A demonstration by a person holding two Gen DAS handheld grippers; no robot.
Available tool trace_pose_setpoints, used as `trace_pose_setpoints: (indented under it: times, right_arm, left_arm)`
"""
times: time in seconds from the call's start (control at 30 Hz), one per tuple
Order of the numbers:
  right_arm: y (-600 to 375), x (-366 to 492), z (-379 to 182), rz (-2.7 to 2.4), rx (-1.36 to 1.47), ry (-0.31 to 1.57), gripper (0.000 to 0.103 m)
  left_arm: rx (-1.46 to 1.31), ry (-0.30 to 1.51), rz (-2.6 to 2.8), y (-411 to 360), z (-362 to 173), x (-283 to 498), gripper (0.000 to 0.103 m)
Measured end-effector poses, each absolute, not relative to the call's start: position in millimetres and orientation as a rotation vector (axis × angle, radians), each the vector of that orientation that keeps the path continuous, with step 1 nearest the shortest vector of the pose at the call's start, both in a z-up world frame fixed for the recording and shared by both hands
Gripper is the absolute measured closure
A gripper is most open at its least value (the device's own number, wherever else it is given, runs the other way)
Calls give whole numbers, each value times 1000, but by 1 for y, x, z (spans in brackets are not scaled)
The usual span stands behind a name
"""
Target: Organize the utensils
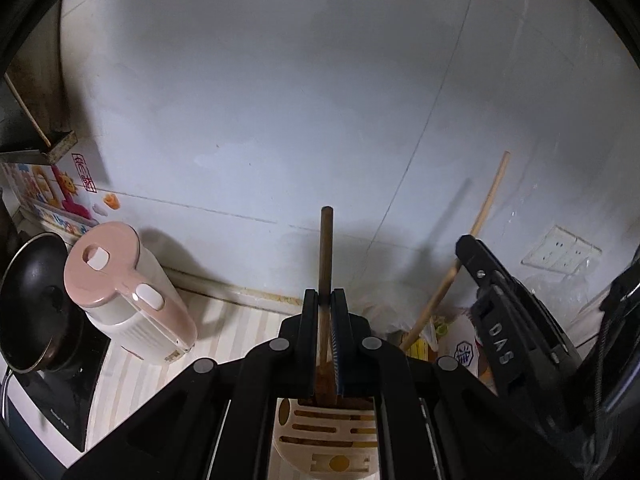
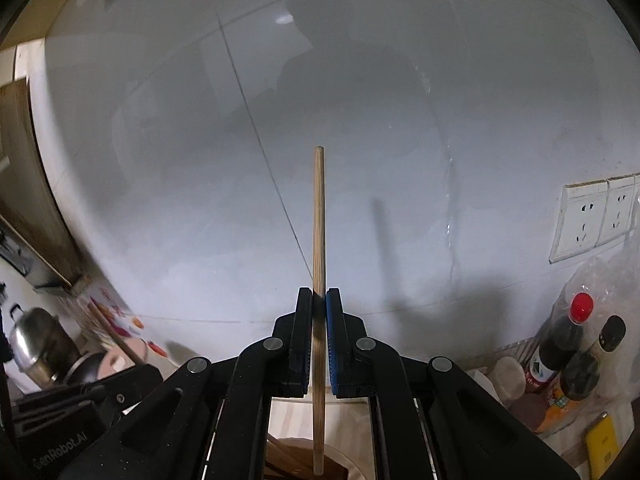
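Where the left gripper (image 1: 325,300) clamps it, the dark wooden utensil (image 1: 325,248) is a round handle, standing nearly upright between the jaws with its rounded end free above them. Its lower end broadens below the jaws and sits just above the slotted cream holder (image 1: 328,436), which shows through the gap in the gripper frame. The right gripper (image 2: 319,300) is likewise closed on a pale wooden stick (image 2: 319,216), long and thin, upright, its lower end over a wooden piece and a pale rim low in the right wrist view; what that rim belongs to cannot be told.

Handling, as judged: both pieces look light, stiff and dry, with bare wood giving decent friction against the ribbed pads. Neither looks fragile. The thin stick can pivot if pinched at one point, so a hold near mid-length, as now, suits it. The darker utensil is likely bottom-heavy; gripping the shaft just above the broad part keeps it plumb for a slot.

Around: pink kettle (image 1: 128,292) and black pan (image 1: 34,300) at left, wall sockets (image 2: 592,220), sauce bottles (image 2: 560,344), tiled wall (image 1: 280,100) behind.
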State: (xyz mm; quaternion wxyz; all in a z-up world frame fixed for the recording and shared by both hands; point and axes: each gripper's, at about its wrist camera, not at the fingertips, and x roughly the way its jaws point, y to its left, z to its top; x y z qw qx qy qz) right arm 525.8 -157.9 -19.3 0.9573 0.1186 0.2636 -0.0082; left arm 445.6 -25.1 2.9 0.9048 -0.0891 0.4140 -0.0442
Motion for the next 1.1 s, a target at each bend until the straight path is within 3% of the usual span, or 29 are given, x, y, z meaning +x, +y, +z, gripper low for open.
trace_pose_setpoints:
  times: [0.17, 0.2, 0.23, 0.27, 0.3, 0.37, 0.57, 0.67, 0.8, 0.87, 1.1]
  right_arm:
    - [-153, 533, -27, 19, 223, 617, 93]
    - [-155, 532, -25, 28, 232, 624, 90]
    - [-156, 530, -23, 25, 235, 627, 78]
    - [-159, 526, -20, 19, 239, 629, 70]
    - [-161, 523, -15, 27, 251, 627, 69]
    - [-166, 514, -9, 11, 250, 641, 67]
    - [-179, 467, -2, -59, 205, 692, 42]
    - [-177, 439, -15, -83, 173, 745, 34]
    - [-173, 414, -37, -103, 126, 811, 10]
    - [-171, 405, -47, -133, 81, 838, 3]
    - [-167, 371, -46, -170, 15, 842, 2]
  left_arm:
    - [-167, 839, -59, -18, 16, 434, 93]
    - [-162, 833, -49, -19, 20, 430, 85]
    - [-158, 826, -39, -17, 25, 426, 76]
    - [-158, 818, -29, -15, 29, 421, 52]
    - [-162, 806, -13, -11, 32, 414, 28]
    - [-166, 777, 21, -2, 37, 400, 19]
    - [-101, 807, 109, 13, 12, 365, 12]
    - [-45, 832, 140, 11, -11, 350, 0]
    - [-5, 876, 155, 4, -36, 333, 0]
    - [-3, 879, 159, 2, -41, 325, 0]
    - [-10, 853, 145, -5, -35, 293, 0]
